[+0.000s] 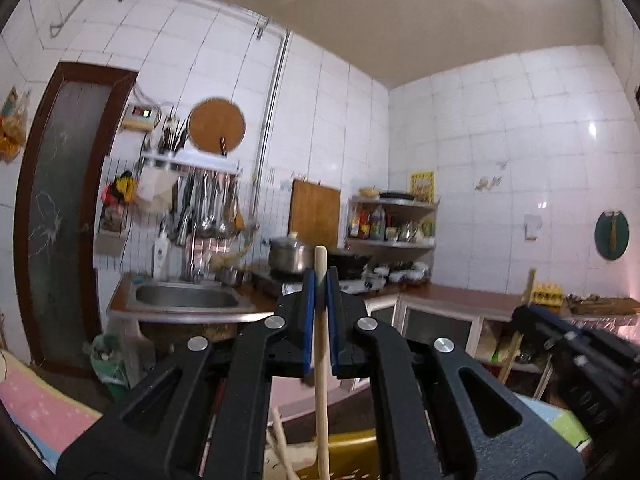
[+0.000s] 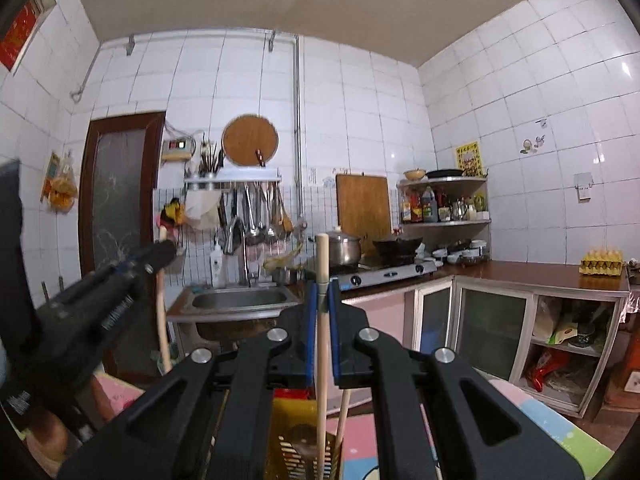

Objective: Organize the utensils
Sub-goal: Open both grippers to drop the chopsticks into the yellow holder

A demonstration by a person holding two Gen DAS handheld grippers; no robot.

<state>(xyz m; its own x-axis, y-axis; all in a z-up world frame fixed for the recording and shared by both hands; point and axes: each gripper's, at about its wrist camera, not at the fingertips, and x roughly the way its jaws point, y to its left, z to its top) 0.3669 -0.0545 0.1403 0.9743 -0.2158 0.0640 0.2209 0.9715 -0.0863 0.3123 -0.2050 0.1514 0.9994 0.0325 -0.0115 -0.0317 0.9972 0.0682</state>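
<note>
My left gripper (image 1: 320,286) is shut on the pale wooden handle of a utensil (image 1: 321,368), held upright; its lower end runs out of view below. My right gripper (image 2: 322,292) is shut on another upright wooden-handled utensil (image 2: 322,340), whose lower end stands in a yellow slotted holder (image 2: 304,440) under the gripper. A second wooden stick (image 2: 343,412) leans in that holder. The left gripper also shows in the right wrist view (image 2: 160,254), with its utensil's handle (image 2: 161,320) hanging below. The right gripper also shows at the right of the left wrist view (image 1: 532,312).
A pastel foam mat (image 2: 540,420) lies below. Ahead is a counter with a steel sink (image 2: 240,300), a stove with a pot (image 2: 344,248) and a wok, a corner shelf of bottles (image 2: 440,204), hanging ladles (image 2: 256,212) and an egg tray (image 2: 602,262).
</note>
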